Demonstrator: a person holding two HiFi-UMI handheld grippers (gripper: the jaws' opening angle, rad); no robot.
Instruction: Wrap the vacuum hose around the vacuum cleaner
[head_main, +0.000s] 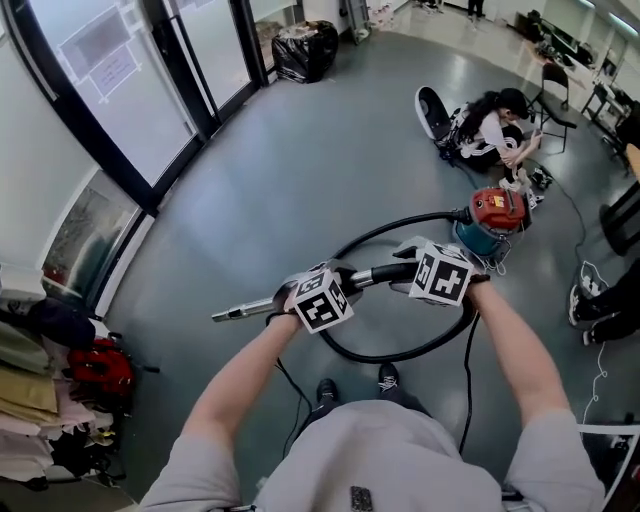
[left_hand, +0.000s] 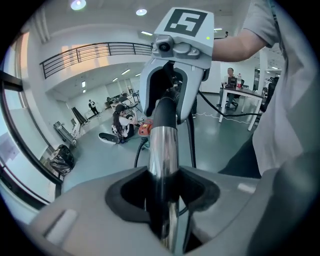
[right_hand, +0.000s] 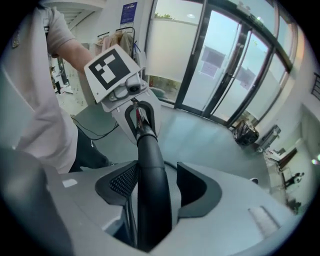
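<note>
Head view, looking steeply down: you stand on a grey floor with a gripper in each hand, both held out in front of your waist. Your left gripper is clamped tight on the chrome wand, which sticks out roughly level towards your left. Your right gripper is closed around the hose handle, the black curved piece joined to the wand. In the right gripper view the handle fills the space between the jaws and lies against one pad. The two grippers face each other along the same line, close together. From the handle the black vacuum hose drops in one wide loop just above your shoes. It then arcs up and across to the vacuum cleaner, a red and teal canister standing on the floor ahead of you to the right. The hose hangs free and none of it lies around the canister. Beyond the canister a person sits on the floor. By the glass doors at the top sits a black bin bag, bulging, its contents not visible. At the lower left a red bag rests among heaped clothes, and what it holds does not show
</note>
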